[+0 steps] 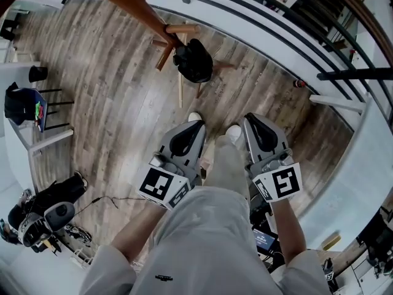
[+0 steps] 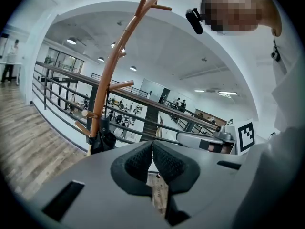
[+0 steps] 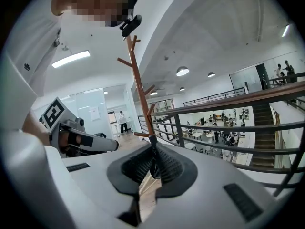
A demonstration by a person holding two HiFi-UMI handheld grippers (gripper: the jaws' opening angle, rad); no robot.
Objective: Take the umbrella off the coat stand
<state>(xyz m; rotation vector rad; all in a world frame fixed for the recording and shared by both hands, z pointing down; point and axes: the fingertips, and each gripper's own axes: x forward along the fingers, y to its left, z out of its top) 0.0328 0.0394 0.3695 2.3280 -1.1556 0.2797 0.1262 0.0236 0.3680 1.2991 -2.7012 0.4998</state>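
Standing well apart from the coat stand (image 1: 126, 3), we note both tools held low in front of the thighs, neither one near its target. The left gripper (image 1: 198, 125) has its jaws pressed together with nothing between the pads. The right gripper (image 1: 250, 120) is likewise closed and empty, pad tips meeting. We judge this a carry posture: jaws together because there is nothing yet to take, arms low because the reach has not begun.

The umbrella (image 1: 193, 60), black and folded, hangs low on the stand among the short wooden pegs just above the legs, its bulk beside the pole. Hung that low, it should come free with a lift up and away from its peg, though we judge that only from how it hangs. The stand sits on the plank floor (image 1: 110, 103), near the curved railing (image 1: 276, 35).

Hard to make out:
- How the umbrella is attached, whether by strap, loop or handle; no view resolves it.
- The left gripper view shows it only as a small dark bundle by the pole.
- In the right gripper view the closed jaws cover the stand's base, so the umbrella barely shows there.
- The stand's top is cut off at the head view's edge.
- The dark gear at that view's lower left is too cluttered to name.
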